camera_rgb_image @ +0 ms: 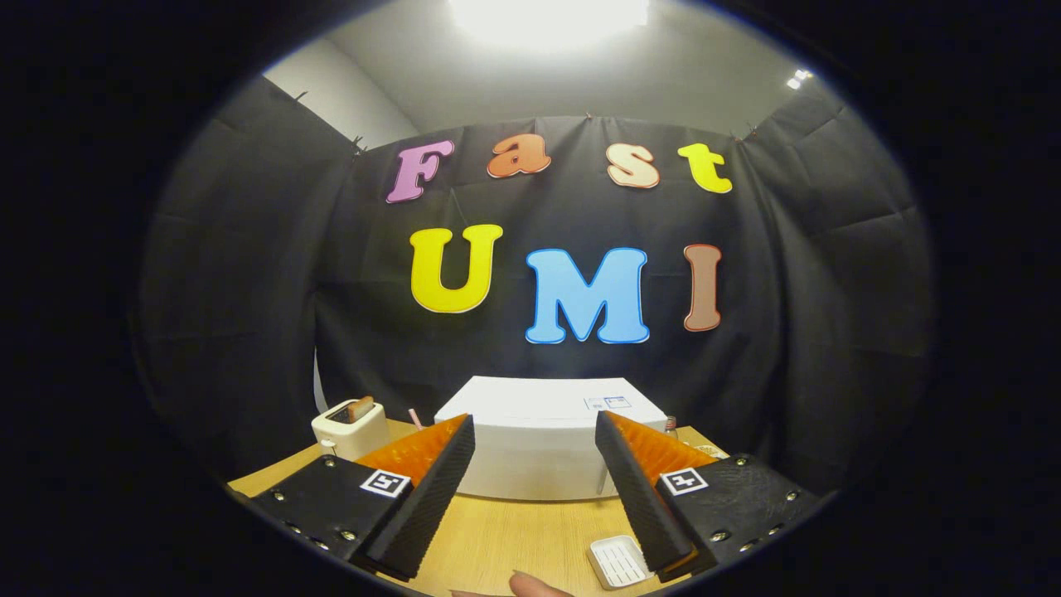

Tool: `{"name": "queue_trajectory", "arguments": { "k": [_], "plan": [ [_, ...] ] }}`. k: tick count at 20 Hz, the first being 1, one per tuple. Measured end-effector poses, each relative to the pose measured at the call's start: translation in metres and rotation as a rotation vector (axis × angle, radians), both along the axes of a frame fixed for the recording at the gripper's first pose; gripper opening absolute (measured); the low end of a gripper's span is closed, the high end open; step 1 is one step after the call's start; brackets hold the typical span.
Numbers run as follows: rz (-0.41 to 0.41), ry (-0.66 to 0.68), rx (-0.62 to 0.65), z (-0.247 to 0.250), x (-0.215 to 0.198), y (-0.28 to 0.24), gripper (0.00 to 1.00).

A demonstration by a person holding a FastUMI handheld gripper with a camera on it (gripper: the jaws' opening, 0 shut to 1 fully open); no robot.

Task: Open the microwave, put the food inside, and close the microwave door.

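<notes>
1. Straight ahead, at twelve o'clock from the tongs (535,497), sits the microwave (543,439); it lies beyond the fingertips, apart from them, with bare table (514,531) between.
2. Its long axis runs crosswise, nine to three, so the tongs face its broad front squarely. The door looks closed. A thin vertical line near the front's right end, at about one o'clock, may be the handle or the door's edge; I cannot tell which.
3. The tongs stand wide, holding nothing; the gap between the fingers frames most of the microwave's front.
4. My judgement: the opening move turns on that right-end line, nearer the right finger than the left, so the reach would go forward and slightly to one o'clock.
5. Food: a small white ribbed tray (617,560) lies on the table just beside the right finger, at about five o'clock. Whether it carries the food I cannot tell.
6. Materials: the microwave is a smooth, matte white box with rounded top edges. The table is light wood-grain laminate. The fingers' inner faces are finely ribbed, which should grip well.
7. At ten o'clock, left of the microwave, stands a cream toaster (350,427) with a slice in its slot.
8. A fingertip (535,585) of the person shows at six o'clock.
</notes>
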State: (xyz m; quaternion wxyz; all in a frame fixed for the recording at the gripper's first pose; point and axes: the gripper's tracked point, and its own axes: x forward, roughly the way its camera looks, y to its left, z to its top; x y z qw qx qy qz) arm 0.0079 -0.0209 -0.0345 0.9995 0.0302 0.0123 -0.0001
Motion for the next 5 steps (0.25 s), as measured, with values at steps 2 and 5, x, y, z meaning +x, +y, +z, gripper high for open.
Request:
{"name": "queue_trajectory", "arguments": {
  "k": [2,5],
  "plan": [
    [-0.025,-0.023,0.002,0.0055,0.0012,-0.0043,0.94],
    [-0.063,-0.041,-0.022,0.009,0.0023,-0.009,0.95]
  ]
}}
